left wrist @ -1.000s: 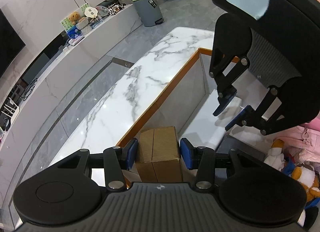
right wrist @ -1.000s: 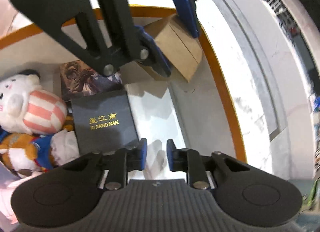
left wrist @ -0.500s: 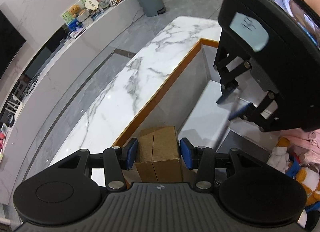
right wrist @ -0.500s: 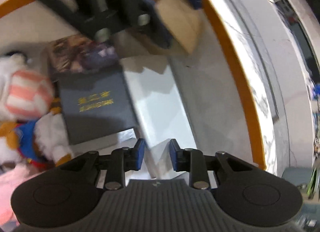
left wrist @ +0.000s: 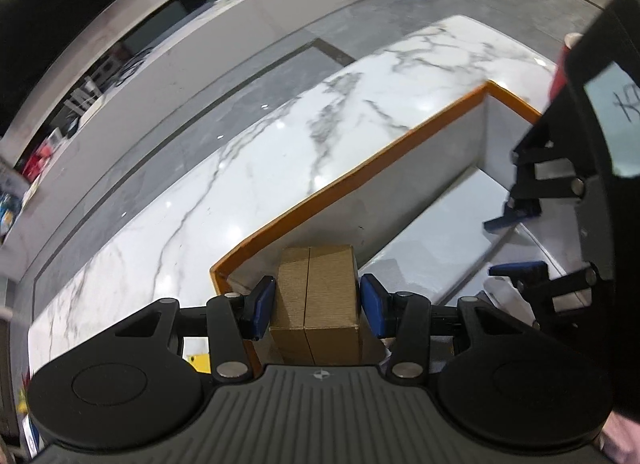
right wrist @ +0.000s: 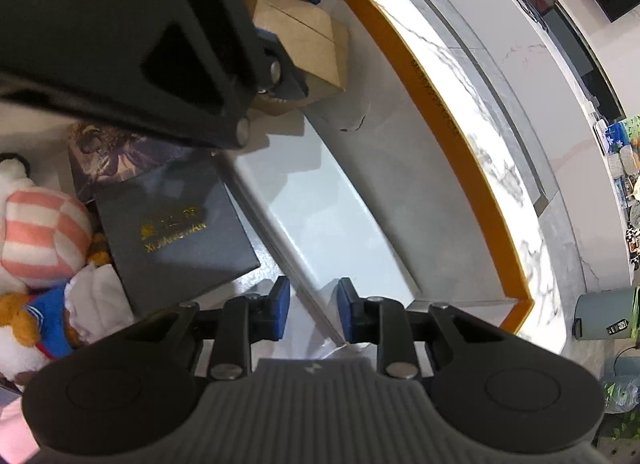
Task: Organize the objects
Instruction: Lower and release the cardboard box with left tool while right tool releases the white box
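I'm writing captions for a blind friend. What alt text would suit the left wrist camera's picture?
A handheld left gripper clamps a small brown cardboard box in the corner of an orange-rimmed storage box on a white marble table. At the right edge, the right gripper reaches into the same storage box over a flat white box.

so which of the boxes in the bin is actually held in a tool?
The brown cardboard box, clamped in the left tool by the orange rim. The dark gold-lettered box and the white box lie flat, ungripped.
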The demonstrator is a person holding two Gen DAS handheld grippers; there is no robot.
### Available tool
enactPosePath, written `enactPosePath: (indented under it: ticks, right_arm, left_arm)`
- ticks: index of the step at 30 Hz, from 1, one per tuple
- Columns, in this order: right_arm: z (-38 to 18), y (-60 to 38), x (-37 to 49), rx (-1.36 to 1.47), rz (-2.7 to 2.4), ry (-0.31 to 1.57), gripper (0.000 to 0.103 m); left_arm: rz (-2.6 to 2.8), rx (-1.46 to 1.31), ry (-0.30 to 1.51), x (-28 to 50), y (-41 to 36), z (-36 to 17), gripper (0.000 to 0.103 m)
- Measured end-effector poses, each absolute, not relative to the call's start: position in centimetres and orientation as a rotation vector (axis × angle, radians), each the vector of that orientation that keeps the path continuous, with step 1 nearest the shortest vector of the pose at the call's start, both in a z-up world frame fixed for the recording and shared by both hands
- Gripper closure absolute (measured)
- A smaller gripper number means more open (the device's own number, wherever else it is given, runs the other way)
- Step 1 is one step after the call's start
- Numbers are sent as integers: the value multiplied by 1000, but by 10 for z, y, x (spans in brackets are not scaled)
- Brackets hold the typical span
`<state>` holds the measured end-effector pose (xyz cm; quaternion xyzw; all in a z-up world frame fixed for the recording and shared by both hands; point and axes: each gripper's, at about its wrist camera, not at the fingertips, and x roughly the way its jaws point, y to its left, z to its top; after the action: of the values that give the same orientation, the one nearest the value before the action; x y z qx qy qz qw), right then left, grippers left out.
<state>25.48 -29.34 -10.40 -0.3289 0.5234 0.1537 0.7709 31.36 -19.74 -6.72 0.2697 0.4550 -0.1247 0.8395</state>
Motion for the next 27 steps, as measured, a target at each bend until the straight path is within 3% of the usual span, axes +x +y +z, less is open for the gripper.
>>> enactPosePath:
  ticks: [20,27]
  right_arm:
    - [-89,-293,215,-610,284,1107,80]
    - [-87,-290,203,-600,282,1109,80]
  left_arm:
    - [-59,382,966,310,-188,-83,50]
    - [-209,378,987,303,-174,-64,38]
